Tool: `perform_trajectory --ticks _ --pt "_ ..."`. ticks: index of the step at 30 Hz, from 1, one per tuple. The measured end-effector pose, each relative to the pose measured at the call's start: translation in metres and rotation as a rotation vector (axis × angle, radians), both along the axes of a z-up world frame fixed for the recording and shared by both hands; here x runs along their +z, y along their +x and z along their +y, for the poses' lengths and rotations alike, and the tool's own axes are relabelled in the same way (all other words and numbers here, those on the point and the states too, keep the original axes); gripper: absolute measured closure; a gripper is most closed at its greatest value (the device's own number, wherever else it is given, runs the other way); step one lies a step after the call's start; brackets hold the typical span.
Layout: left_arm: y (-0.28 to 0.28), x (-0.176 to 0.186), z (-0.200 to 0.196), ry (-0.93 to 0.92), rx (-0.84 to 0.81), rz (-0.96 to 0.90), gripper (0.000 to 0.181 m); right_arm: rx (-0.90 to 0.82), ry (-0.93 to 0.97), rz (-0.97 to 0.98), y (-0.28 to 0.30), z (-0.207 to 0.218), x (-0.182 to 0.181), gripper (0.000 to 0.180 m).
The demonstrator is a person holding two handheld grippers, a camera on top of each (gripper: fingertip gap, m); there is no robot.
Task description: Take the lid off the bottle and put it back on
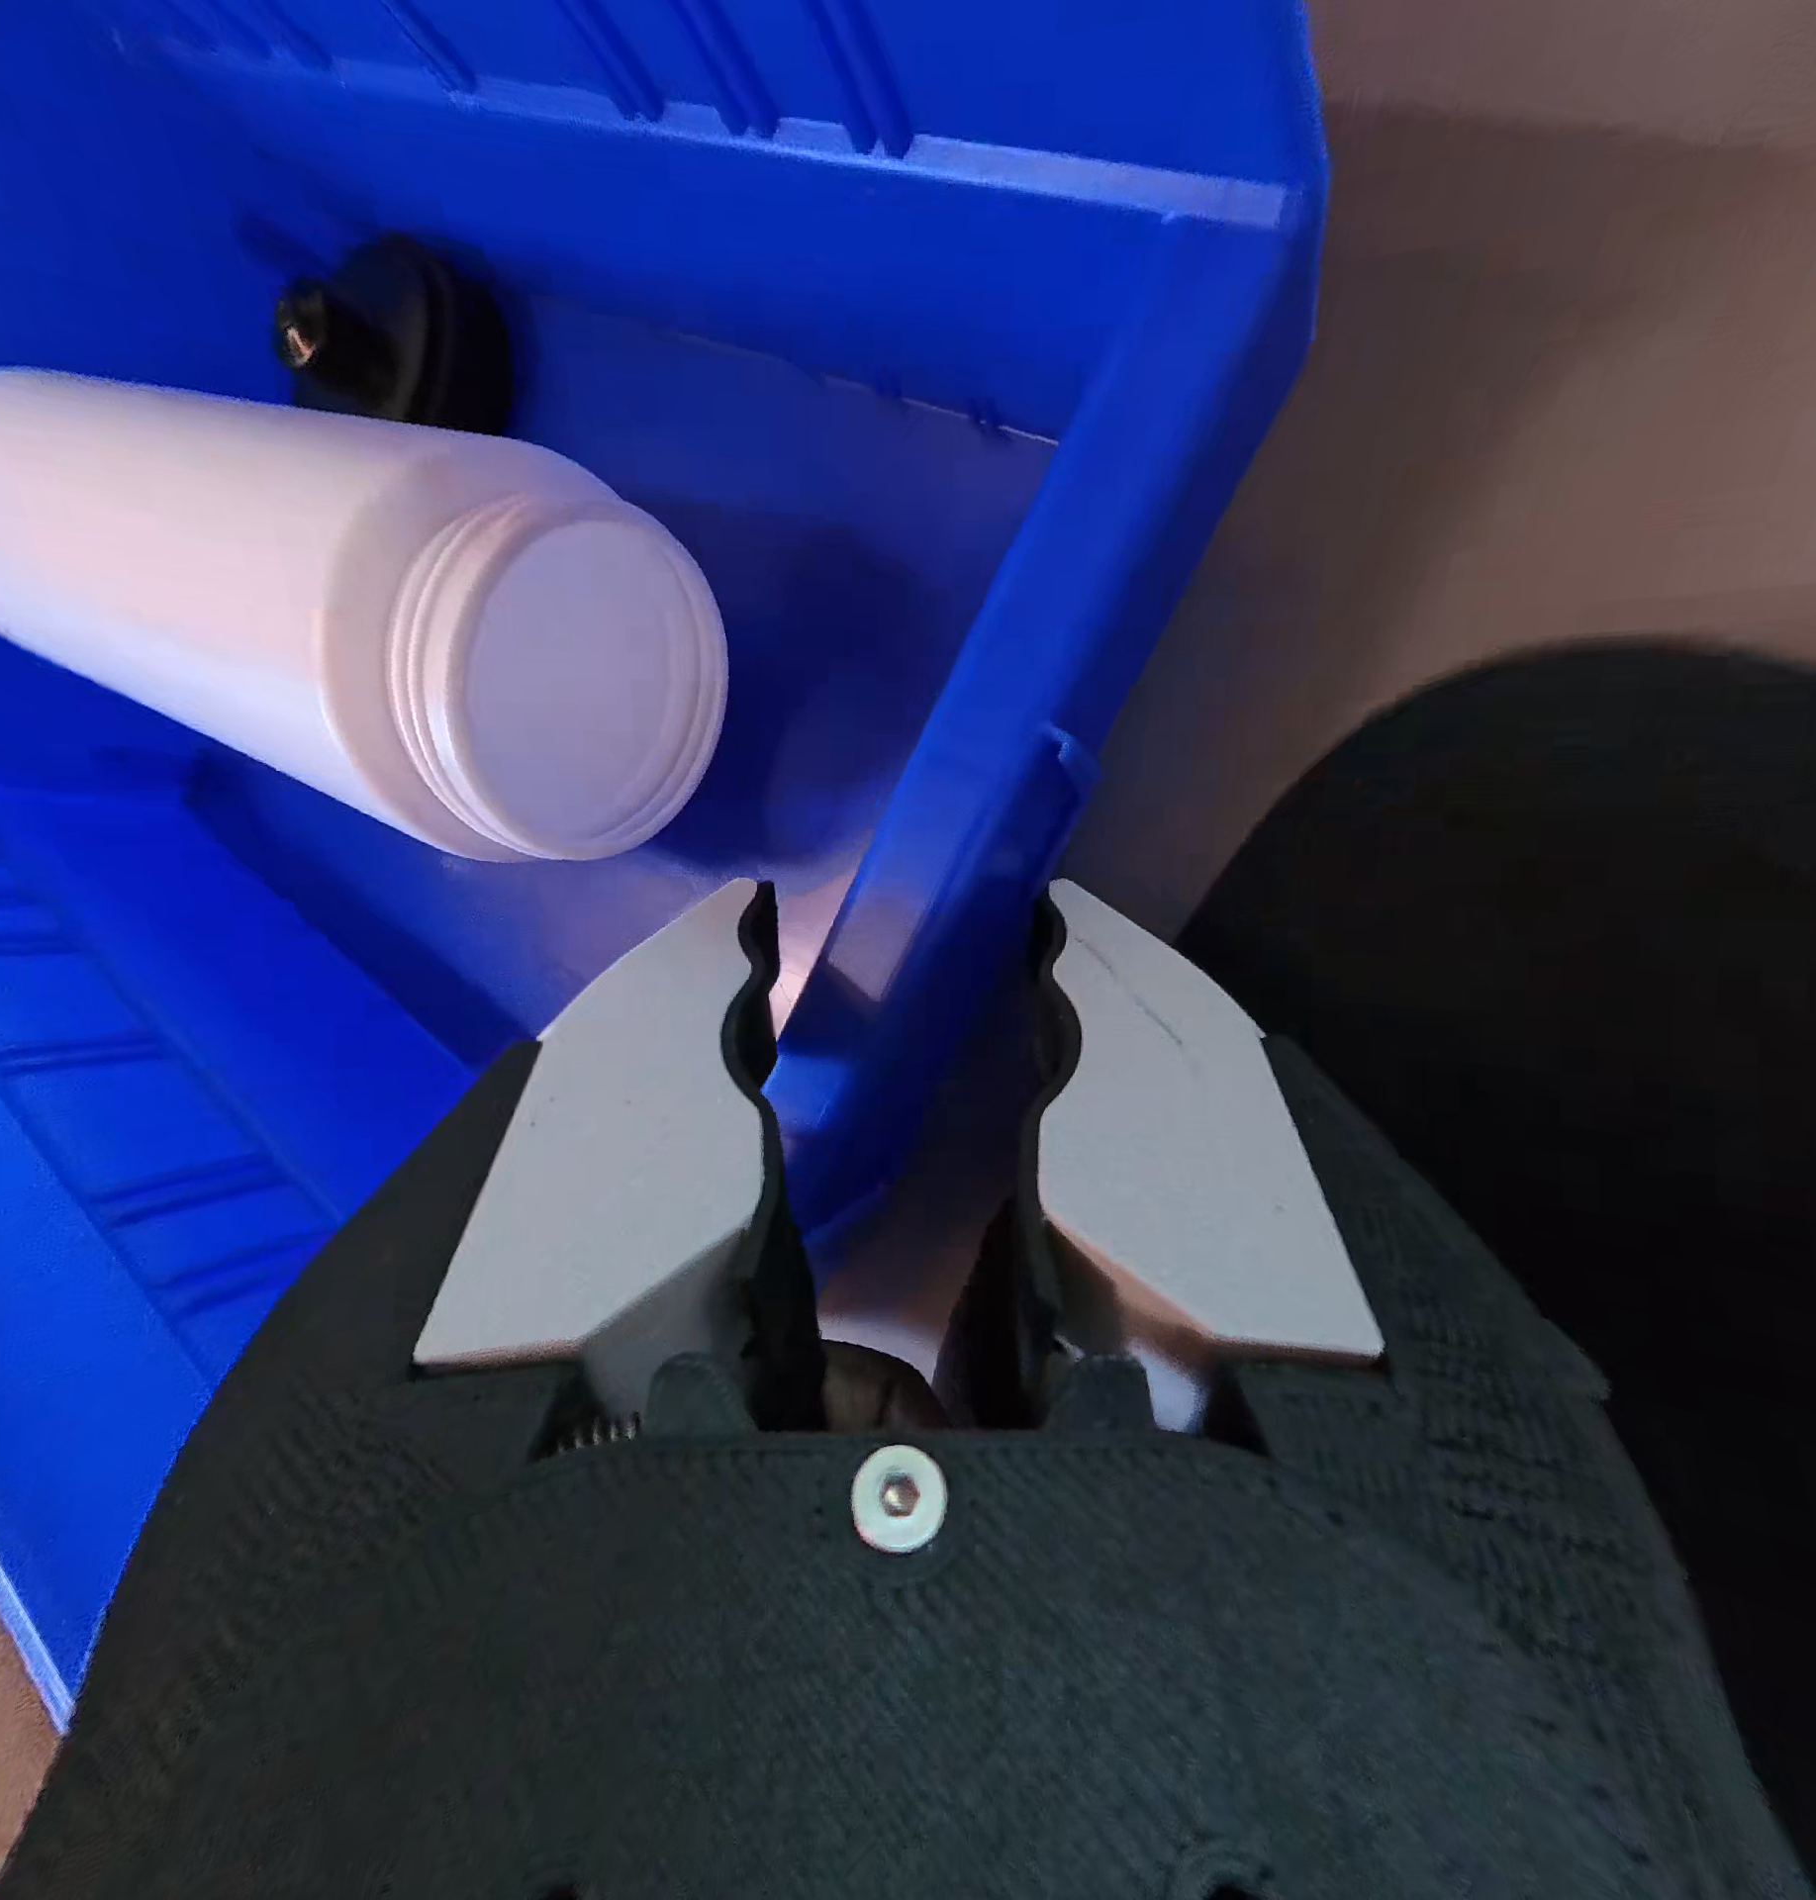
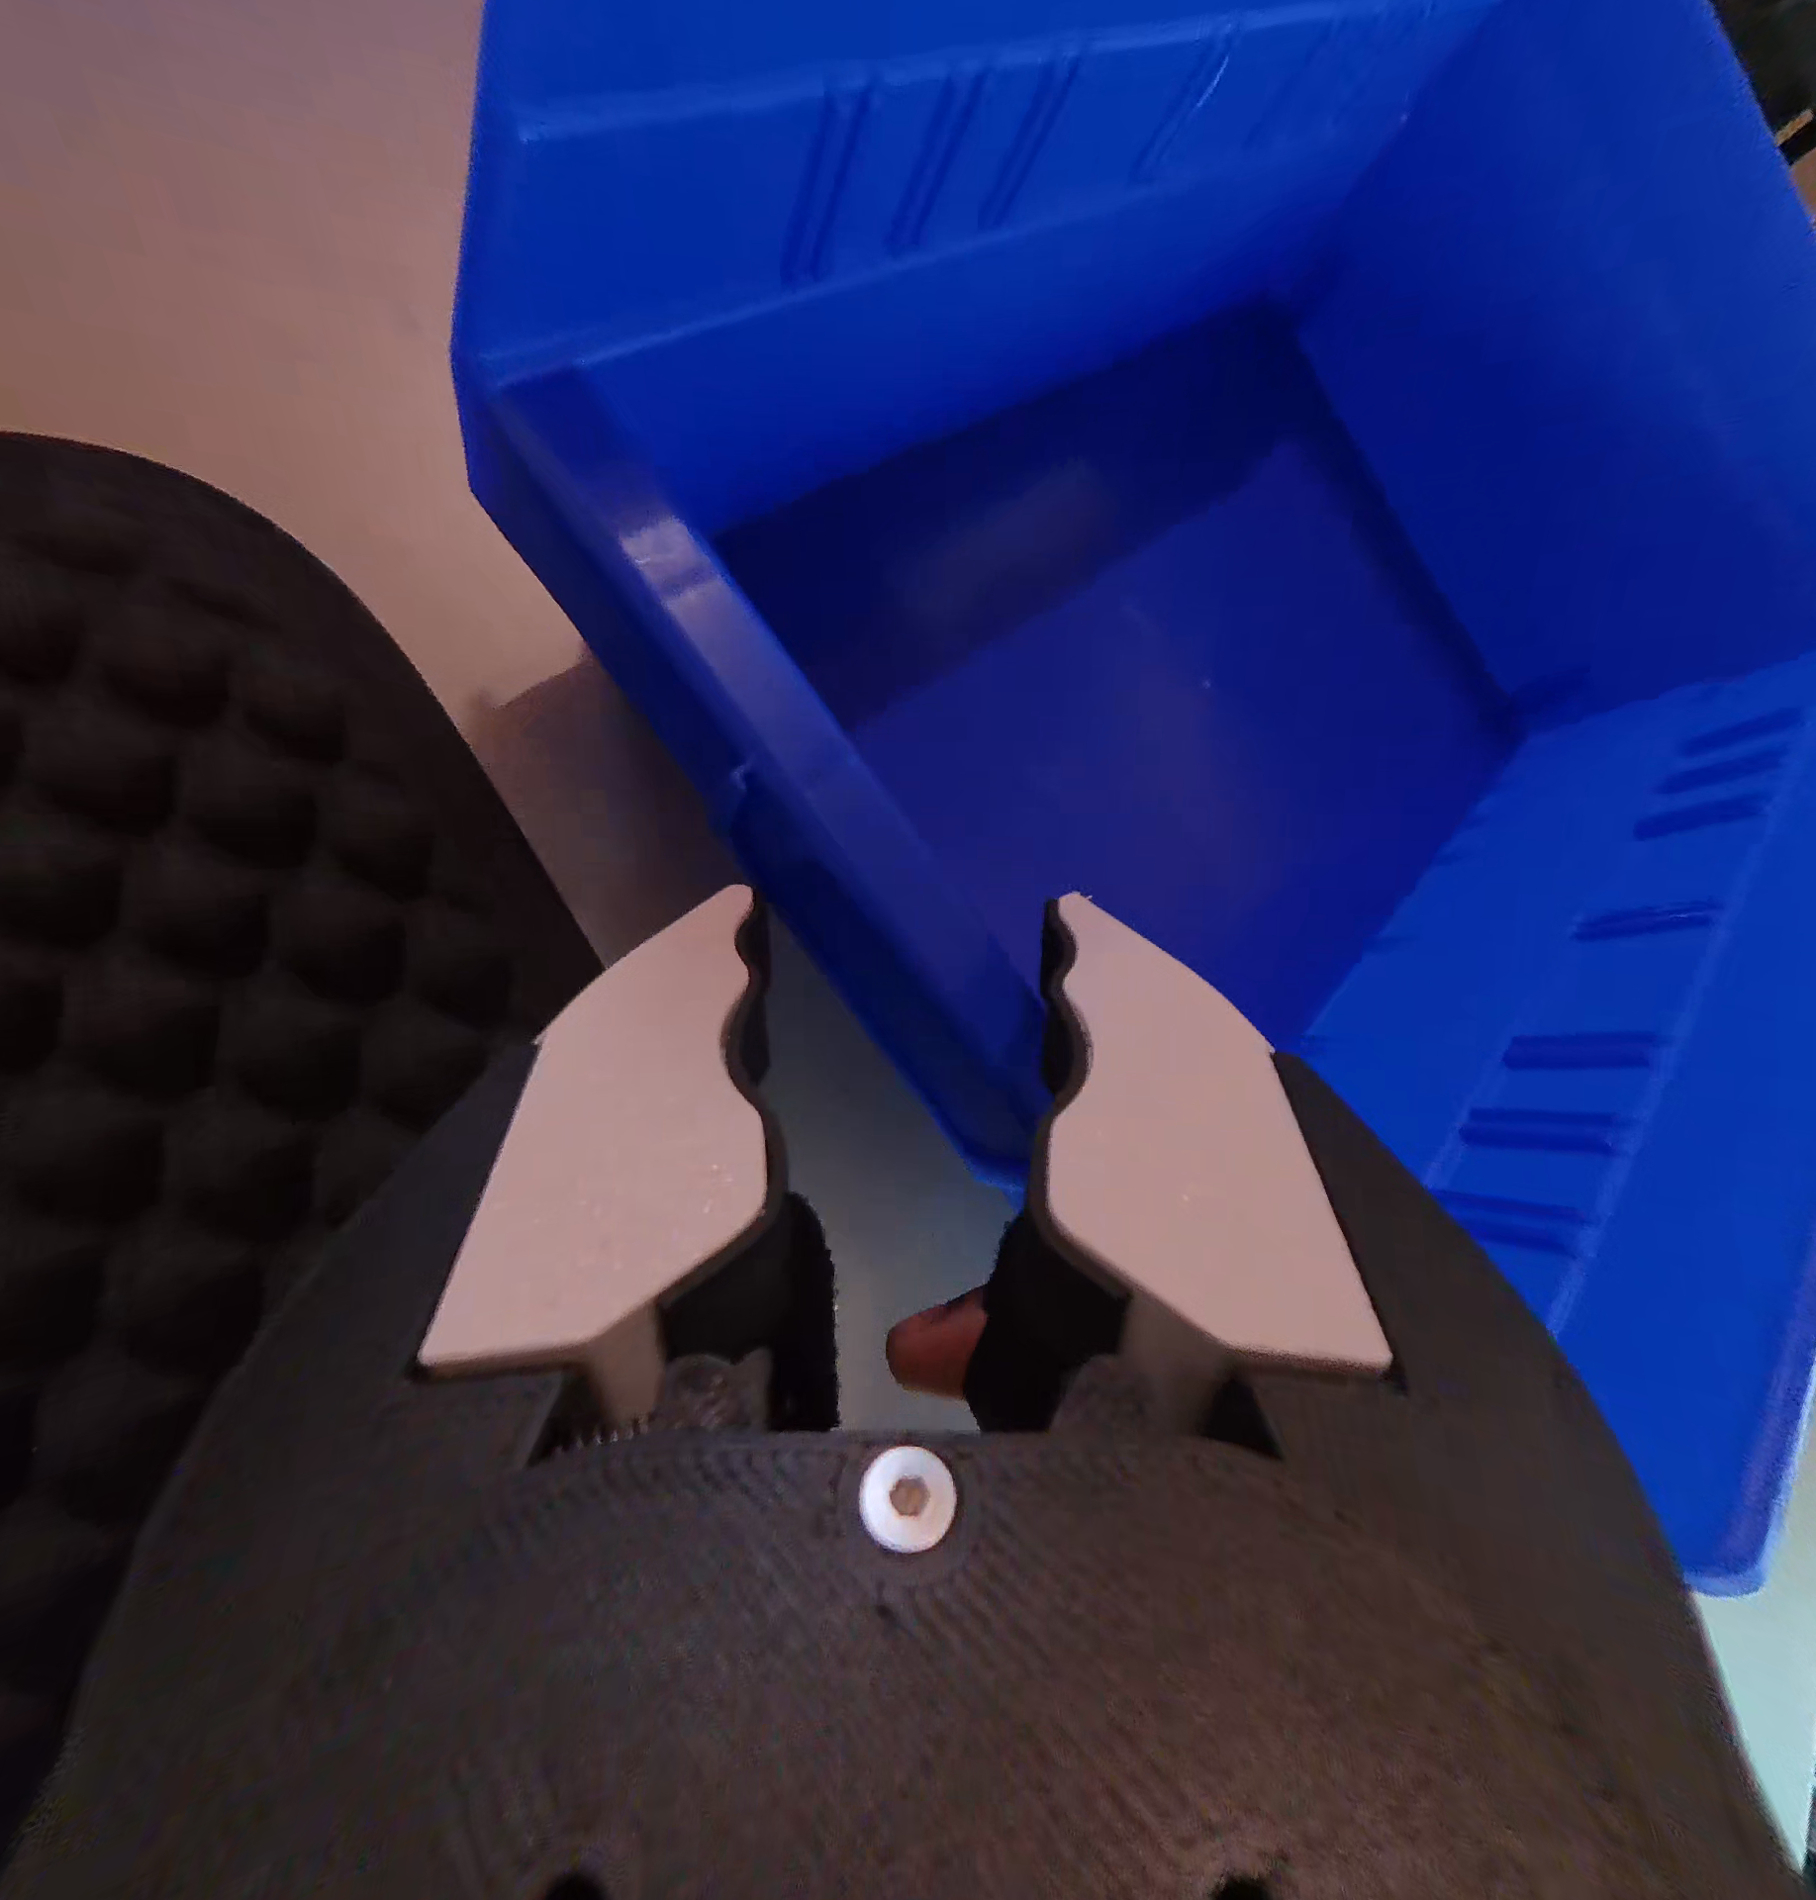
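A white bottle [image 1: 297, 607] lies on its side in a blue bin [image 1: 1140, 576], in the left wrist view. Its ridged round end [image 1: 585, 679] faces me. A black round piece [image 1: 410, 329], perhaps the lid, lies behind the bottle against the bin's far wall. My left gripper [image 1: 903, 894] is open and empty above the bin's near corner, right of the bottle's end and not touching it. My right gripper [image 2: 903, 905] is open and empty over the near wall of a second blue bin [image 2: 1561, 432], which has nothing visible in it.
A black dimpled foam mat [image 2: 184, 874] lies on the pale table left of the right bin. It also shows at the right in the left wrist view [image 1: 1561, 1028]. Pale table surface [image 1: 1561, 360] lies beyond the left bin's right wall. There is about 40 cm between the tips of the two grippers.
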State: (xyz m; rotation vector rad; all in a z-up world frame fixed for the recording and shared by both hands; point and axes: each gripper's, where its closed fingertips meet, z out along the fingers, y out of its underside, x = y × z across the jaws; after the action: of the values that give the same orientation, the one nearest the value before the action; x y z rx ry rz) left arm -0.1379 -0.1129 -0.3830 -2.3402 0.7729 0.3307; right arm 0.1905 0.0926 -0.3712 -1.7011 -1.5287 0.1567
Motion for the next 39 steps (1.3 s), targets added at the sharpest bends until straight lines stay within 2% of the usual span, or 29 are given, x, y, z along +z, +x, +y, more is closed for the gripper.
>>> perform_trajectory --ticks 4,7,10,12,16,28,31,34,39 --pt "-0.030 0.001 -0.025 0.005 0.028 -0.008 0.134 0.007 0.025 -0.031 0.001 0.001 0.000 0.119" --pt "-0.046 0.001 -0.035 0.003 0.040 -0.006 0.134 0.031 0.083 -0.131 0.005 0.009 0.000 0.112" --pt "-0.060 0.000 -0.042 -0.030 0.041 0.000 0.135 0.080 0.061 -0.200 0.007 0.013 0.001 0.105" --pt "-0.069 -0.001 -0.047 -0.041 0.021 0.026 0.135 0.125 0.045 -0.255 0.009 0.016 -0.003 0.108" --pt "-0.081 0.000 -0.056 -0.035 0.002 0.032 0.135 0.167 -0.025 -0.360 0.021 0.011 -0.016 0.141" --pt "-0.106 0.001 -0.096 -0.011 0.044 0.024 0.132 0.010 -0.156 -0.442 0.061 0.001 -0.018 0.140" --pt "-0.112 0.004 -0.102 0.037 0.089 0.042 0.128 0.012 -0.162 -0.413 0.064 0.000 -0.017 0.138" --pt "-0.103 0.022 -0.103 0.132 0.128 -0.027 0.127 0.017 -0.197 -0.288 0.057 -0.006 -0.005 0.118" --pt "-0.089 0.092 -0.089 0.477 0.108 -0.094 0.127 0.120 -0.104 -0.088 0.041 -0.017 0.031 0.113"
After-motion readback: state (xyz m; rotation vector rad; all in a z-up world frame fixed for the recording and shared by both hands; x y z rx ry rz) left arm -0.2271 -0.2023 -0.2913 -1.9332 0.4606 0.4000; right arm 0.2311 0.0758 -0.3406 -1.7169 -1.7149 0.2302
